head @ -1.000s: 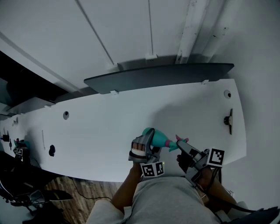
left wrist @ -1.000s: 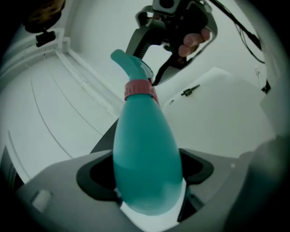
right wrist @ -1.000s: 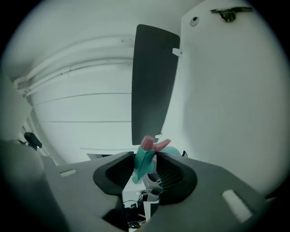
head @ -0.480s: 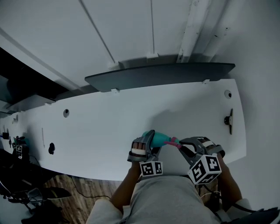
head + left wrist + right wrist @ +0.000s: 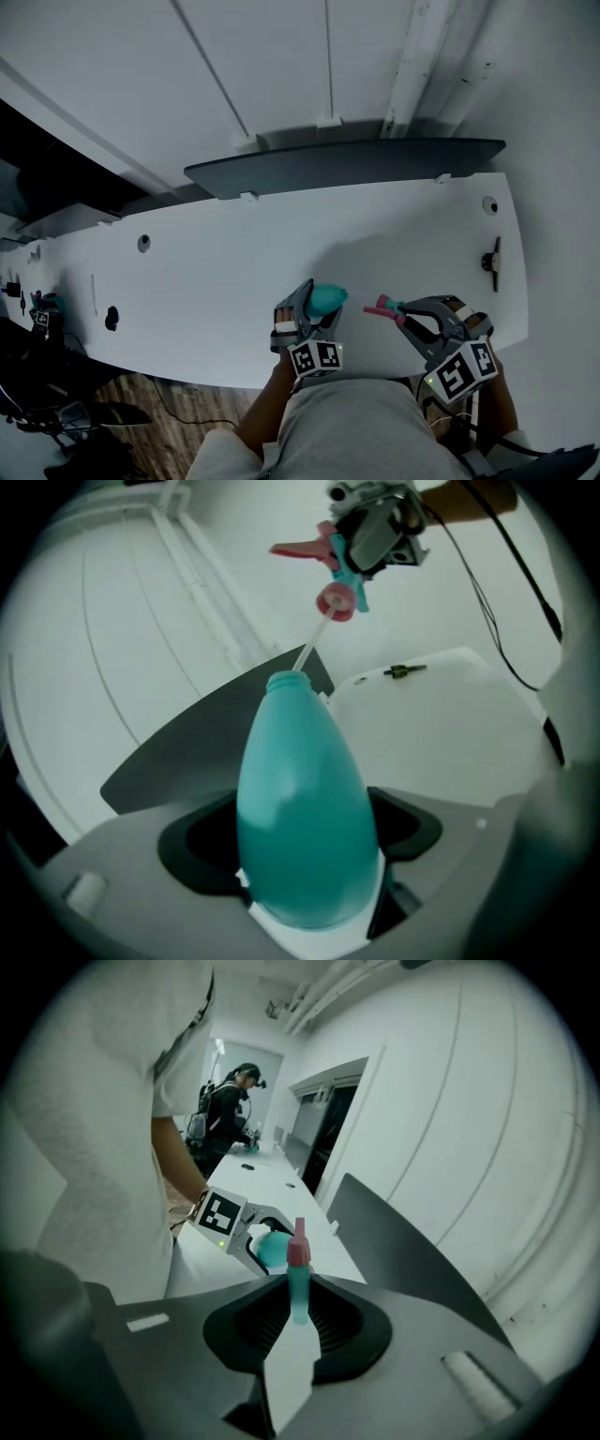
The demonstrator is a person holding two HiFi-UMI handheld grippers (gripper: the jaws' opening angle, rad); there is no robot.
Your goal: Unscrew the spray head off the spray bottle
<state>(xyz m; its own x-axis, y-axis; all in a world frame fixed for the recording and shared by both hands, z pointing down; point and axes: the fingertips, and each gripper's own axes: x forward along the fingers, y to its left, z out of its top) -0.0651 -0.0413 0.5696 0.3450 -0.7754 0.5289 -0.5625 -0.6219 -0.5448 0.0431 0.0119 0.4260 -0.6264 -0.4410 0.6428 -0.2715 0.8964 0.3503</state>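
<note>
A long white desk (image 5: 216, 272) stretches beneath both pairs of jaws. Beyond them, a dark grey panel (image 5: 347, 161) stands at the desk's far edge. A small black fitting (image 5: 490, 260) sits near the desk's end, out past the right gripper (image 5: 398, 312). A round cable hole (image 5: 143, 243) lies well off to the outer side of the left gripper (image 5: 314, 298).

L claw (image 5: 312, 306) grips bottle (image 5: 328, 298), R claw (image 5: 401, 314) grips spray head (image 5: 382, 307)

You've got no words or numbers to read anywhere here. Your left cube (image 5: 316, 357) and right cube (image 5: 464, 368) carry only black-and-white square markers, no letters.
</note>
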